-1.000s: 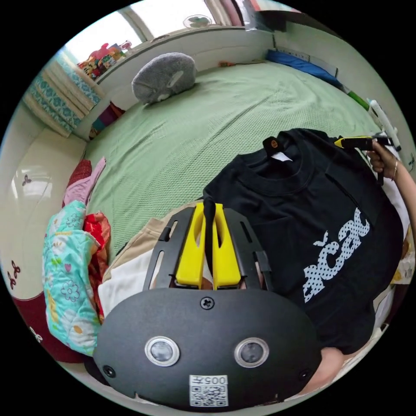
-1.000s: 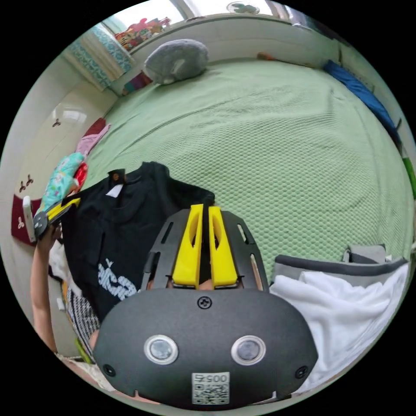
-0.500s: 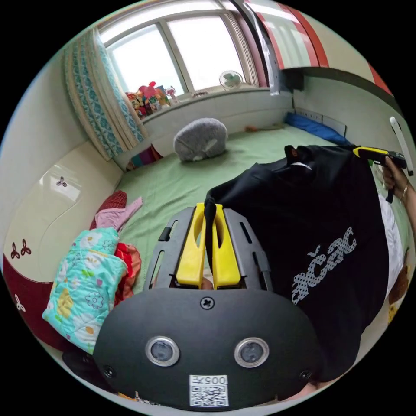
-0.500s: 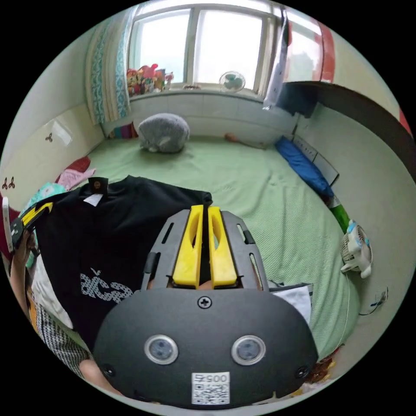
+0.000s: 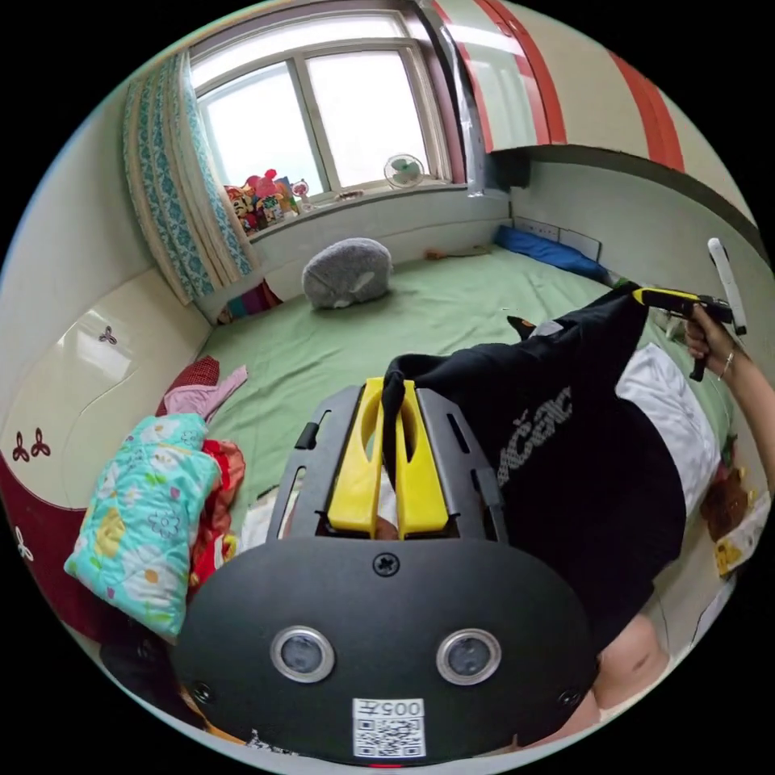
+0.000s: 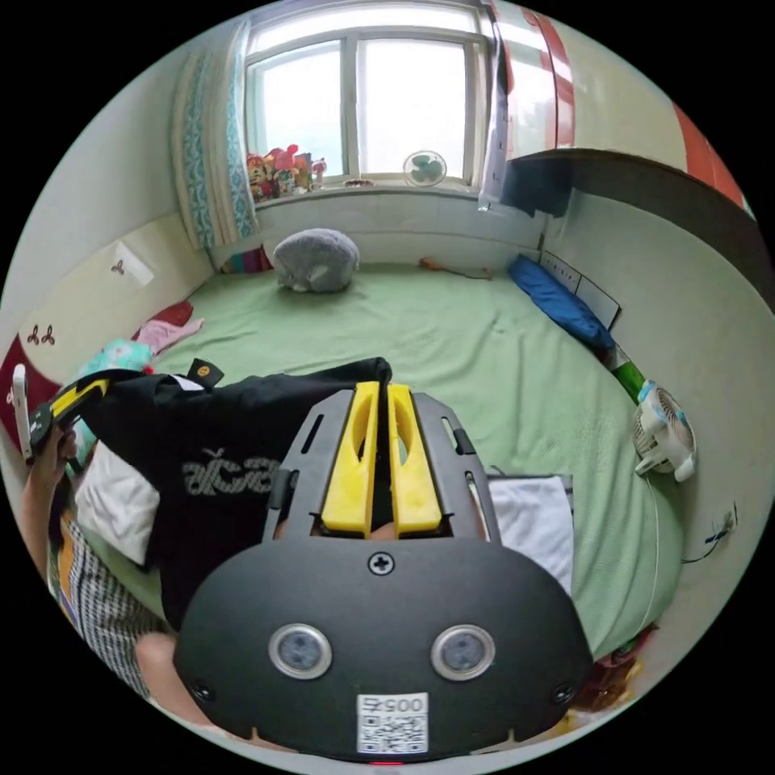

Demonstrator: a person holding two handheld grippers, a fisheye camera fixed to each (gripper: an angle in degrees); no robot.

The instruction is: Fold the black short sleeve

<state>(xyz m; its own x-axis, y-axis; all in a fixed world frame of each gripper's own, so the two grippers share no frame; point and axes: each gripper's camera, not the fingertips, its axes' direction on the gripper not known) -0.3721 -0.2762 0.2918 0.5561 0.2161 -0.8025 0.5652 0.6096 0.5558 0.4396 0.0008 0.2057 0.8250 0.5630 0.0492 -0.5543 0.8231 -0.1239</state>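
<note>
The left hand-held gripper (image 5: 389, 386) is clamped on one shoulder of the black short sleeve (image 5: 581, 452); the right hand-held gripper (image 6: 374, 389) is clamped on the other. The shirt hangs between them above the green bed (image 6: 484, 355). A grey cushion (image 6: 315, 260) lies far off at 11 o'clock.

The green bed (image 6: 452, 347) lies open ahead; a grey cushion (image 6: 316, 258) and blue pillow (image 6: 561, 303) line its far edges.
</note>
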